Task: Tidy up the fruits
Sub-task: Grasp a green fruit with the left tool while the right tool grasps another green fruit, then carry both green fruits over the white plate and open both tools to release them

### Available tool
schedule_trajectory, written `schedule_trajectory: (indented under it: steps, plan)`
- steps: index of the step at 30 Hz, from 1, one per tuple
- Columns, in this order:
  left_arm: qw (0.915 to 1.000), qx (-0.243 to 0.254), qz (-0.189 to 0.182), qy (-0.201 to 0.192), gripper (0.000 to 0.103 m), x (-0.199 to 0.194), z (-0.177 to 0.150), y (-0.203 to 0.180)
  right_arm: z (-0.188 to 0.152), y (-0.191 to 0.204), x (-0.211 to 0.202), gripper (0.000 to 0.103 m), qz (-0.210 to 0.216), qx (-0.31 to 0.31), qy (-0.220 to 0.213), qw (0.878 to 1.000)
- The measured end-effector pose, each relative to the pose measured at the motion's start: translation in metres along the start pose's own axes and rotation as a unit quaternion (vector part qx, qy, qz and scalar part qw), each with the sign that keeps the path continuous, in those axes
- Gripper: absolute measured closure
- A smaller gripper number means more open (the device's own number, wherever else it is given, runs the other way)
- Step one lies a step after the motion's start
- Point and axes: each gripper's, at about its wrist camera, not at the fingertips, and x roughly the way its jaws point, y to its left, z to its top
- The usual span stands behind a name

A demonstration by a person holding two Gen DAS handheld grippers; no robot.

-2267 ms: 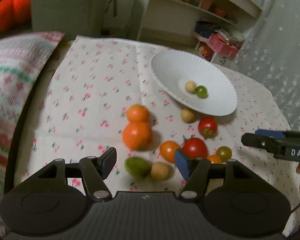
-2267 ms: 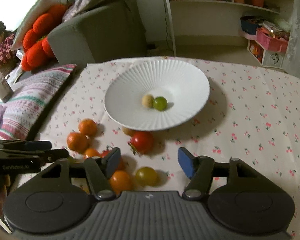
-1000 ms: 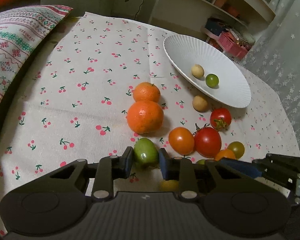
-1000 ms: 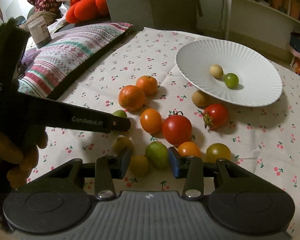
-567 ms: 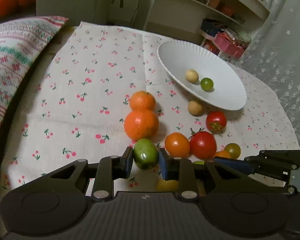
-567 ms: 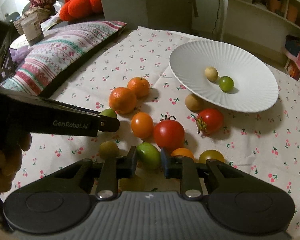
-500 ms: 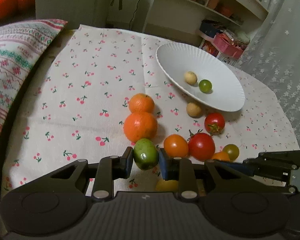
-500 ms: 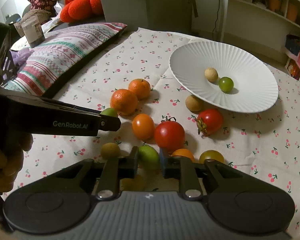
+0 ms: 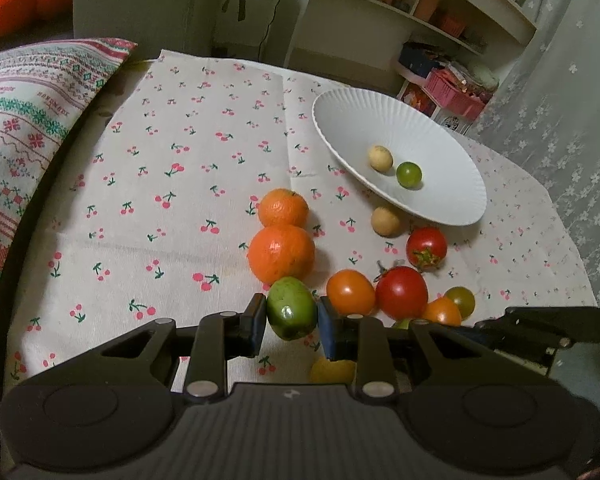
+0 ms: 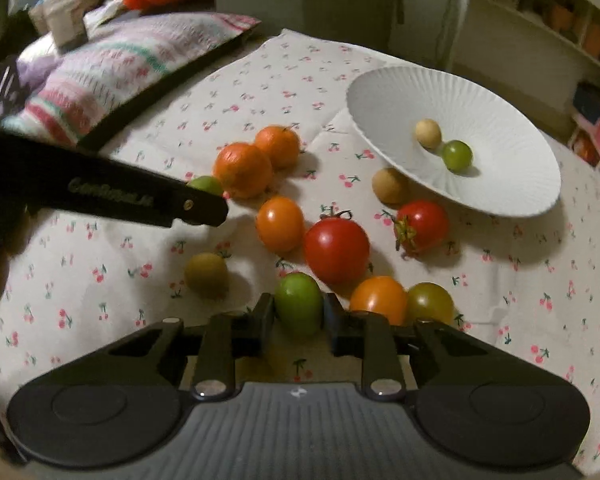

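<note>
My left gripper point(image 9: 292, 318) is shut on a green fruit point(image 9: 291, 307) and holds it above the cloth, near two oranges point(image 9: 281, 253). My right gripper point(image 10: 298, 314) is shut on another green fruit point(image 10: 299, 304). The left gripper also shows in the right wrist view point(image 10: 204, 204) with its green fruit point(image 10: 206, 185). A white ribbed plate point(image 9: 440, 200) holds a beige ball point(image 9: 380, 158) and a green tomato point(image 9: 409, 174). Red tomatoes point(image 10: 336, 249), orange tomatoes point(image 10: 280, 223) and olive ones point(image 10: 430, 302) lie between the grippers and the plate point(image 10: 512, 184).
A cherry-print cloth point(image 9: 180, 184) covers the table. A patterned cushion point(image 9: 16, 112) lies at the left edge. A beige ball point(image 9: 386, 221) sits by the plate's rim. A brownish fruit point(image 10: 206, 274) lies left of my right gripper. Shelves point(image 9: 440, 20) stand behind.
Both grippers closed on green fruits and have lifted them slightly off the cloth. The right gripper's view has moved in toward the fruit pile.
</note>
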Motion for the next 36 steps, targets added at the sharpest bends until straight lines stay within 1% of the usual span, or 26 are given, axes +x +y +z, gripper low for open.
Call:
schedule_trajectory:
  steps: [4, 11, 16, 20, 27, 36]
  plan:
    - [1.0, 0.005, -0.004, -0.004, 0.092, -0.002, 0.001, -0.003, 0.003, -0.003, -0.013, 0.08, 0.004, 0.017, -0.025, 1.0]
    - [0.9999, 0.006, -0.005, -0.01, 0.092, -0.006, 0.006, -0.01, 0.008, -0.009, -0.019, 0.08, 0.01, 0.031, -0.046, 0.998]
    - [0.9992, 0.025, -0.006, -0.032, 0.092, -0.01, 0.017, -0.029, 0.012, -0.018, -0.031, 0.08, 0.008, 0.054, -0.081, 0.995]
    - [0.9988, 0.028, -0.018, -0.037, 0.092, -0.008, 0.024, -0.042, 0.016, -0.034, -0.04, 0.08, -0.004, 0.082, -0.103, 0.991]
    - [0.9979, 0.04, -0.014, -0.049, 0.092, 0.001, 0.034, -0.059, 0.019, -0.059, -0.041, 0.08, -0.018, 0.123, -0.119, 0.985]
    - [0.9972, 0.05, -0.01, -0.054, 0.092, 0.011, 0.042, -0.071, 0.021, -0.074, -0.038, 0.08, -0.032, 0.14, -0.125, 0.982]
